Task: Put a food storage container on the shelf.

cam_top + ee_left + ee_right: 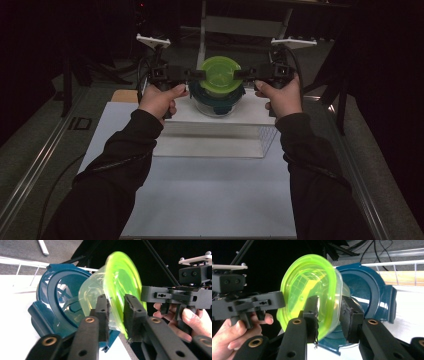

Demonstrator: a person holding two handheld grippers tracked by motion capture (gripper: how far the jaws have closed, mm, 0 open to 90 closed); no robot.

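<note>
A clear container with a lime-green lid (220,74) sits on top of a dark blue lid (216,98) that covers a second clear tub. My left gripper (197,74) is at its left rim and my right gripper (240,74) at its right rim. In the left gripper view the green lid's edge (120,287) runs between my left gripper's (117,312) jaws, which stand slightly apart from it, over the blue lid (57,297). In the right gripper view the green rim (312,280) lies between my right gripper's (329,315) loosely parted jaws, with the blue lid (372,290) behind.
The stacked tubs stand on a raised white platform (220,132) at the far end of a white table sheet (210,200). A metal rail (30,170) runs along the left side. Dark stands and cables fill the background.
</note>
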